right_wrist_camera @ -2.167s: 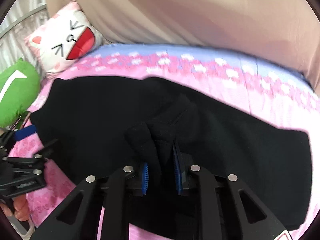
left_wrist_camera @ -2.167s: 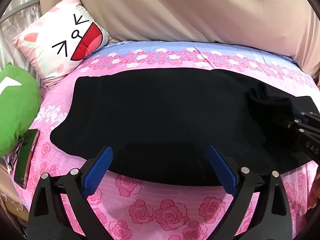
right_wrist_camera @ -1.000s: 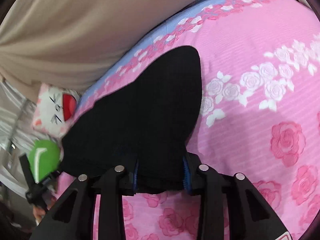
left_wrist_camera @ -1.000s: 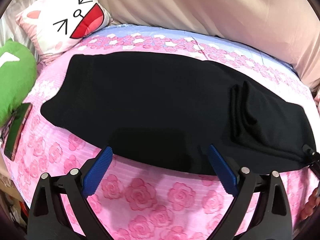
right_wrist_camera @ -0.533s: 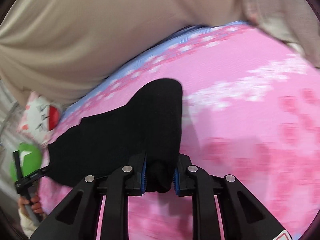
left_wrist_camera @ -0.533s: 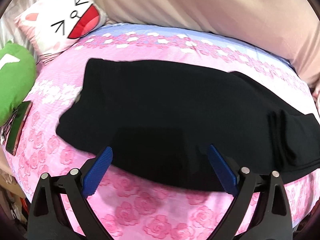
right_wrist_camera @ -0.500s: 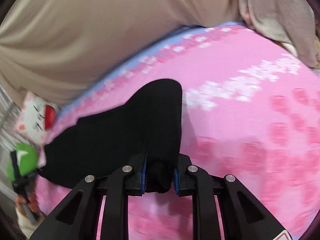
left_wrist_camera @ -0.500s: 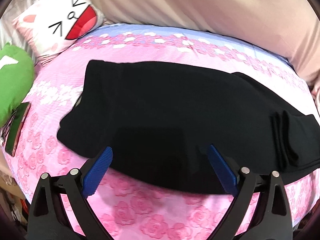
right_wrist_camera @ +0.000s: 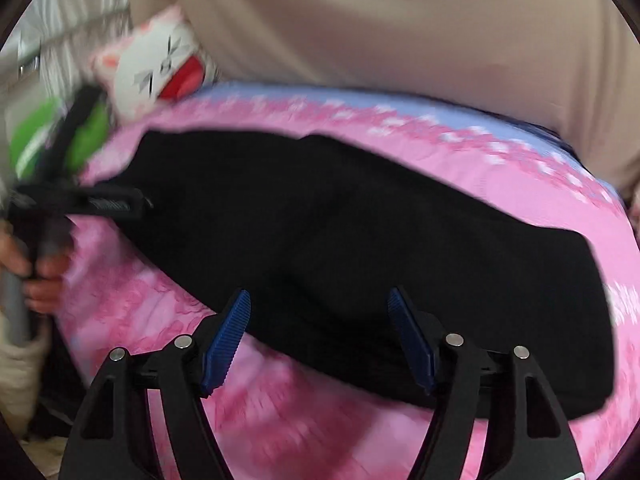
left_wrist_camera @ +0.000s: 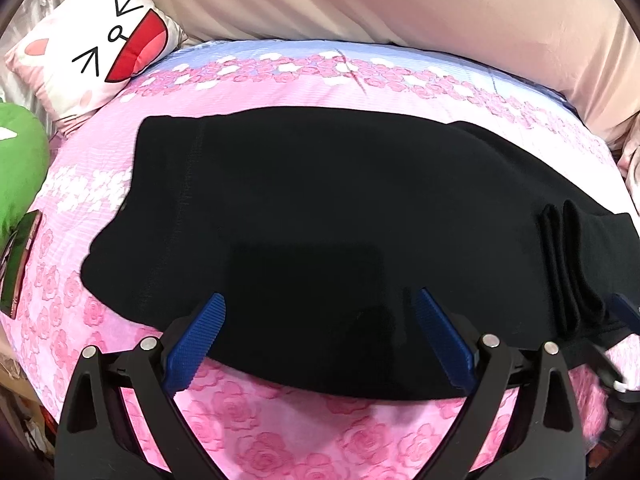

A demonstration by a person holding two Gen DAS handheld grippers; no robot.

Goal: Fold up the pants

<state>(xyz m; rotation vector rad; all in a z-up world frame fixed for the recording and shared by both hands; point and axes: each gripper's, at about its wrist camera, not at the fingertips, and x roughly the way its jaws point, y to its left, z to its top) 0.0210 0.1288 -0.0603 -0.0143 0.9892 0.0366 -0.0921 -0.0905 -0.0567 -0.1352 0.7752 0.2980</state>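
Black pants lie flat and lengthwise across the pink rose bedspread, with small folds bunched near their right end. My left gripper is open and empty, hovering over the near edge of the pants. In the blurred right wrist view the pants stretch from far left to near right. My right gripper is open and empty above their near edge. The left gripper shows at the left there, held by a hand.
A cat-face pillow and a green cushion sit at the bed's left end. A phone lies at the left edge. A beige curtain hangs behind the bed.
My right gripper has let go of the pants leg end and opened, swinging back to face the bed. The pants now lie stretched out. The left gripper stays open.
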